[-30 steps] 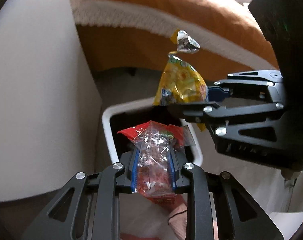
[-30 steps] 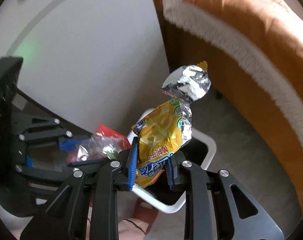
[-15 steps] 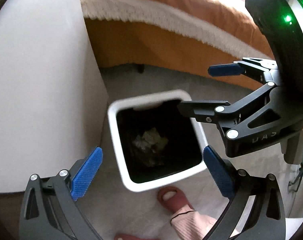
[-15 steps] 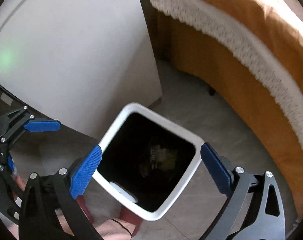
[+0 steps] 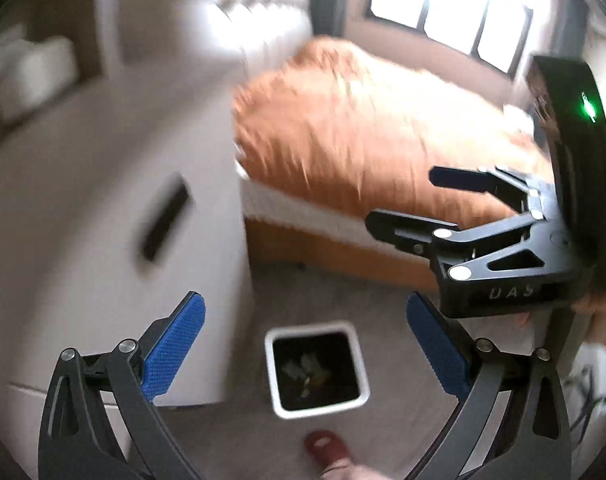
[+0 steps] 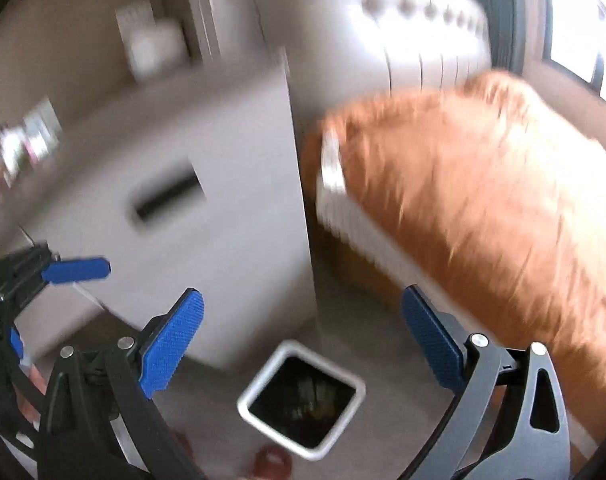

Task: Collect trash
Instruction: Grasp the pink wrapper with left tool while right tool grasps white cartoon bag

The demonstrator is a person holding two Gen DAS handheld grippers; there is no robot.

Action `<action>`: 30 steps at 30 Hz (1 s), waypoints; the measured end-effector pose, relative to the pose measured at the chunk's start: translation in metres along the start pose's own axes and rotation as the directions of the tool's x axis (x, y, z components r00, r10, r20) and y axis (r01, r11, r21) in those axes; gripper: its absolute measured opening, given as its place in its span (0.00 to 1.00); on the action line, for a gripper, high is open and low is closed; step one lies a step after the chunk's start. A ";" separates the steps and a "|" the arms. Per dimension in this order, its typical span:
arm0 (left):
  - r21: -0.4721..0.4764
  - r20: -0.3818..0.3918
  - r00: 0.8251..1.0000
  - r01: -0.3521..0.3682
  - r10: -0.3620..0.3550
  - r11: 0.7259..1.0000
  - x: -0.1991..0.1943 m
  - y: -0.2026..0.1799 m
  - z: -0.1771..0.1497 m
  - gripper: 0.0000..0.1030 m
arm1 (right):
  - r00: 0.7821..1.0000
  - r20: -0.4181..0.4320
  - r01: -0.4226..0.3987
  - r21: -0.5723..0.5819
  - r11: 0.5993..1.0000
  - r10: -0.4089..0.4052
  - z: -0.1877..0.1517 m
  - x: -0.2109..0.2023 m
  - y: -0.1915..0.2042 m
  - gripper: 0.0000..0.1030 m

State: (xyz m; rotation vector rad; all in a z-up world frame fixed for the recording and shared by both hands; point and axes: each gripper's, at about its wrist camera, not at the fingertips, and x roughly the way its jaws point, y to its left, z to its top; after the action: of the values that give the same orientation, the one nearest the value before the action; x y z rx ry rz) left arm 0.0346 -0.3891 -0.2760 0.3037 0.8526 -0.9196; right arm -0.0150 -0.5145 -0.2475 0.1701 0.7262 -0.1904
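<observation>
A white-rimmed square bin stands on the floor, far below both grippers, with wrappers lying inside it. It also shows in the right wrist view. My left gripper is wide open and empty, high above the bin. My right gripper is wide open and empty too. The right gripper shows in the left wrist view, open, up to the right. The left gripper's blue pad shows at the left of the right wrist view.
A white cabinet with a dark slot handle stands left of the bin. A bed with an orange blanket lies right of it. A red slipper is on the floor just before the bin. Both views are motion-blurred.
One second ago both grippers held wrappers over the bin; they opened and the wrappers fell in. Since then both grippers have risen and tilted up, so the bin looks smaller.
</observation>
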 end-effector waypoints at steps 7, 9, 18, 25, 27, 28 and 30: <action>-0.121 0.185 0.966 -0.159 0.180 0.980 -0.125 0.048 0.035 0.96 | 0.963 0.204 -0.169 -0.044 0.985 0.175 0.084 -0.059 0.064 0.96; -0.161 0.205 0.946 -0.221 0.252 0.962 -0.162 0.070 0.033 0.96 | 0.950 0.222 -0.202 -0.095 0.975 0.218 0.099 -0.065 0.091 0.96; -0.337 0.182 0.834 -0.445 0.521 0.830 -0.270 0.146 -0.006 0.96 | 0.879 0.192 -0.357 -0.343 0.869 0.436 0.125 -0.073 0.235 0.96; -0.424 0.111 0.738 -0.571 0.666 0.703 -0.331 0.198 -0.057 0.96 | 0.822 0.081 -0.476 -0.445 0.758 0.564 0.108 -0.057 0.330 0.96; -0.437 0.090 0.721 -0.591 0.687 0.678 -0.340 0.209 -0.071 0.96 | 0.809 0.052 -0.500 -0.460 0.733 0.585 0.103 -0.052 0.355 0.96; -0.446 0.080 0.715 -0.597 0.694 0.667 -0.344 0.215 -0.077 0.96 | 0.805 0.039 -0.509 -0.467 0.723 0.592 0.102 -0.049 0.367 0.96; -0.476 0.060 0.709 -0.598 0.702 0.645 -0.354 0.234 -0.093 0.96 | 0.794 0.015 -0.527 -0.479 0.702 0.607 0.098 -0.044 0.393 0.96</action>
State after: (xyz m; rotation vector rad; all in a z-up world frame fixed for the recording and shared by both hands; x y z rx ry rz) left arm 0.0613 0.0048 -0.0948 0.0942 0.6150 -0.0555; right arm 0.1066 -0.1505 -0.1113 -0.0764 0.4939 0.5652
